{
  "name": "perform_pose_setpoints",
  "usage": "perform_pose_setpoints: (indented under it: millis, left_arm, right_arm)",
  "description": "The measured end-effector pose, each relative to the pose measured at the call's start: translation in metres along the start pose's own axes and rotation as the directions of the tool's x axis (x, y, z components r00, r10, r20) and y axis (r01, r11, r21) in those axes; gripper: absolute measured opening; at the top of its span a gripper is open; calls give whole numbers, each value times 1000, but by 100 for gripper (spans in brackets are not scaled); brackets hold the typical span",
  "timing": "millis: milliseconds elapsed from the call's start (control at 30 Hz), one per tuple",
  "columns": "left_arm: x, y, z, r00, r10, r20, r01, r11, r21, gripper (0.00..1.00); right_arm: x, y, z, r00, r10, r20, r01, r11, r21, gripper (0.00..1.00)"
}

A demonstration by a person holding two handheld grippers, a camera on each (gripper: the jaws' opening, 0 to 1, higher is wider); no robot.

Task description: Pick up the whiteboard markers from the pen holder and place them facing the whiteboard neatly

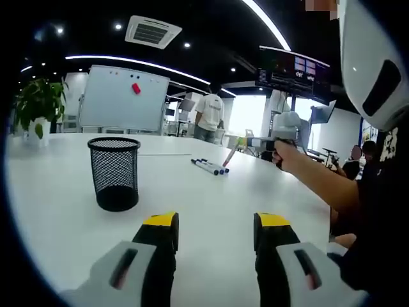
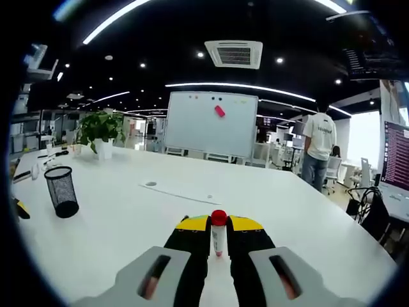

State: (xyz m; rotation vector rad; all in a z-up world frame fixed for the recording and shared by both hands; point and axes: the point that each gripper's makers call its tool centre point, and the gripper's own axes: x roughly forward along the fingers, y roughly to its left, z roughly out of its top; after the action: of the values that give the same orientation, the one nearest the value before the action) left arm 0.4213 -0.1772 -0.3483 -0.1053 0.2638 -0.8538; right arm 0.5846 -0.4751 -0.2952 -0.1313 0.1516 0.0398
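Right tongs clenched on a red-capped marker above the counter. Left tongs released, near the mesh pen holder. Three markers lie side by side.

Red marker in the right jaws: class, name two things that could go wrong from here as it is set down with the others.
1. The red marker is pinched near its cap, body hanging between the jaws of the right gripper; it might swing or slip and land crooked.
2. The markers already lying on the table are close together; setting another beside them could nudge them out of line.
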Motion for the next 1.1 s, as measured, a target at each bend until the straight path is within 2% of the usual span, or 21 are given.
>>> perform_pose_setpoints:
  millis: [833,1100]
  left_arm:
    - [-4,1,1,1000,-3,8,3,1000,2,48]
    - [-2,1,1,1000,-7,5,7,1000,1,48]
  right_arm:
    - [3,-4,-20,997,-31,-67,33,999,24,13]
    - [5,-4,-21,997,-33,-74,35,999,25,13]
